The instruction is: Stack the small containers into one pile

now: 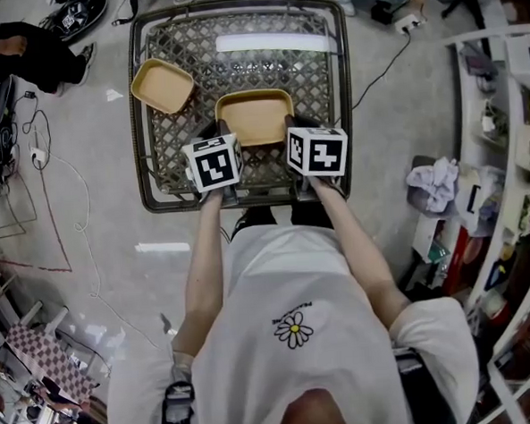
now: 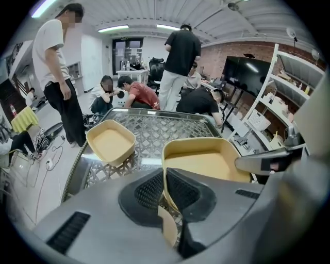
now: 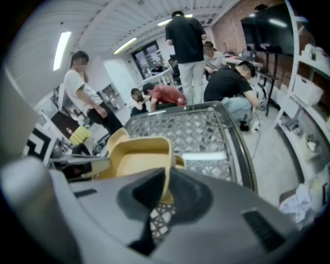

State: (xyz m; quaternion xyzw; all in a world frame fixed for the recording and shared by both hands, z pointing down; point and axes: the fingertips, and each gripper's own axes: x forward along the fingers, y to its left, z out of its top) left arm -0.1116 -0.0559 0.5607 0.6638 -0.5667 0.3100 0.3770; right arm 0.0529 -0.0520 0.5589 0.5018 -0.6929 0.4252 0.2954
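Note:
Two tan square containers are over the metal lattice table [image 1: 323, 64]. One container [image 1: 255, 115] is held between both grippers near the table's front middle. My left gripper [image 2: 164, 192] is shut on its left wall, the rim pinched between the dark pads. My right gripper [image 3: 166, 192] is shut on its right wall. The held container [image 2: 206, 162] [image 3: 135, 157] looks empty inside. The other container [image 1: 161, 85] [image 2: 110, 142] sits apart at the table's left, tilted over the rim; it shows partly behind the held one as the other container [image 3: 116, 138] in the right gripper view.
Several people stand and crouch beyond the table's far end [image 2: 154, 116]. White shelving [image 1: 503, 147] with clutter runs along the right. Cables [image 1: 62, 183] lie on the floor at the left. A white strip [image 1: 274, 42] lies on the table's far part.

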